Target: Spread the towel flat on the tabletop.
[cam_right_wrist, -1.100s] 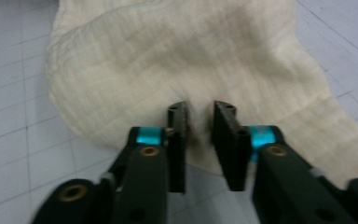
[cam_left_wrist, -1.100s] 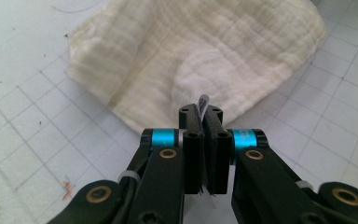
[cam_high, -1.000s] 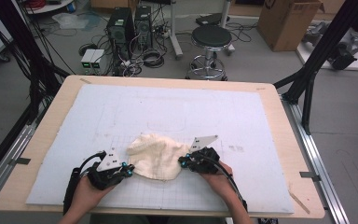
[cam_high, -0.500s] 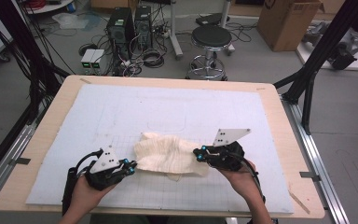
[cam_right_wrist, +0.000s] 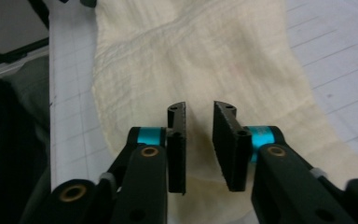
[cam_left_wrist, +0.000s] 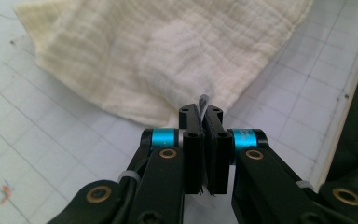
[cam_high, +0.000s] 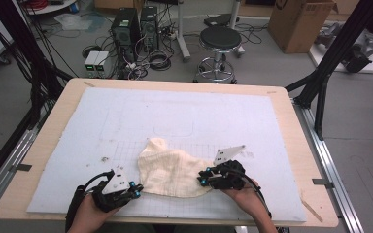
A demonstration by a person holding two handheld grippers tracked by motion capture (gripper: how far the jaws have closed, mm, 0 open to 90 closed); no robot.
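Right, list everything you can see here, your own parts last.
cloth: one, cream, crumpled on the mat near the front edge
mat: one, white with a faint grid, covers most of the table
table: one, light wood, rim shows around the mat
stool: one, black seat on a chrome base, on the floor behind the table
computer towers: two, black, on the floor at the back left
cardboard box: one, brown, at the back right
cables: a tangle, black, on the floor by the towers
left tongs: black, shut on a small tag at the cloth's edge
right tongs: black, jaws just opening, over the cloth
hands: two, at the front edge
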